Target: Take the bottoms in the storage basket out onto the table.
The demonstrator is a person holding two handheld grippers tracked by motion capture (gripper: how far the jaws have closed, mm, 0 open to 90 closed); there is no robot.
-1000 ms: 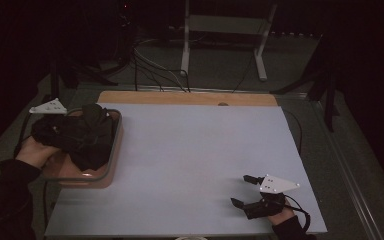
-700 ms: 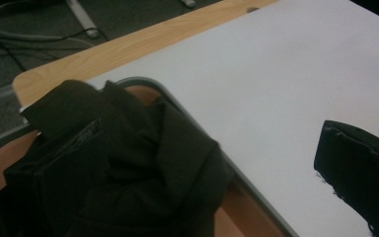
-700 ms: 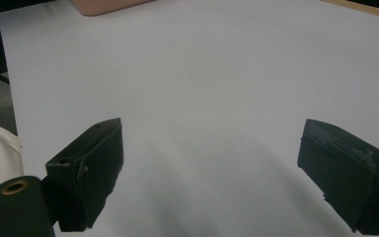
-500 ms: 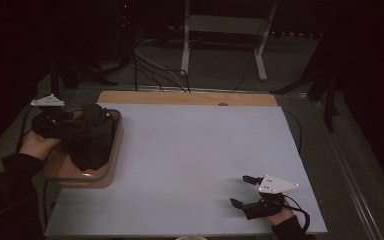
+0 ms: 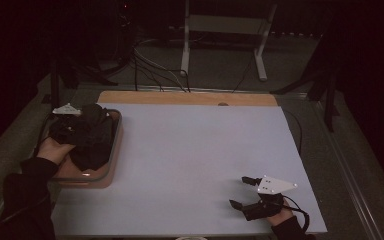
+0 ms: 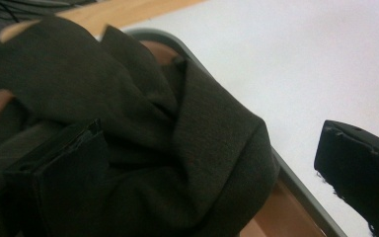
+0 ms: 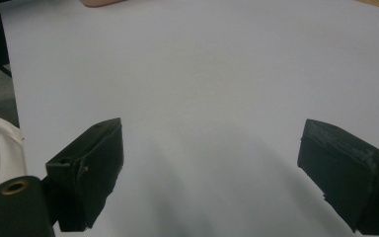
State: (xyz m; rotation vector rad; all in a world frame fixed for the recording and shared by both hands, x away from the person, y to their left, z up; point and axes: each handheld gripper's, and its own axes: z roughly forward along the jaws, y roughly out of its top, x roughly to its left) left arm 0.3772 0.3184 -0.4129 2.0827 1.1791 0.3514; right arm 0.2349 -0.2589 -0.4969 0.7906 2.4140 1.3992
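A dark crumpled cloth (image 5: pixel 92 142) lies heaped in a brownish tray (image 5: pixel 115 145) at the table's left edge. My left gripper (image 5: pixel 80 127) is down in that tray, and a hand holds it from the near side. In the left gripper view the jaws stand wide apart around a fold of the cloth (image 6: pixel 177 123); one jaw is pressed into the fabric, the other hangs beyond the tray's rim (image 6: pixel 296 177), so the left gripper (image 6: pixel 207 143) is open. My right gripper (image 5: pixel 236 191) rests low at the near right of the white sheet, open and empty (image 7: pixel 212 133).
A white sheet (image 5: pixel 200 150) covers most of the table, with a strip of bare wood (image 5: pixel 180 97) at its far edge. Cables and a metal stand (image 5: pixel 187 45) sit on the dark floor beyond. Dark metal rails run along both sides of the table.
My left gripper and hand have shifted a little to the right, further into the cloth in the tray. The right gripper has stayed put.
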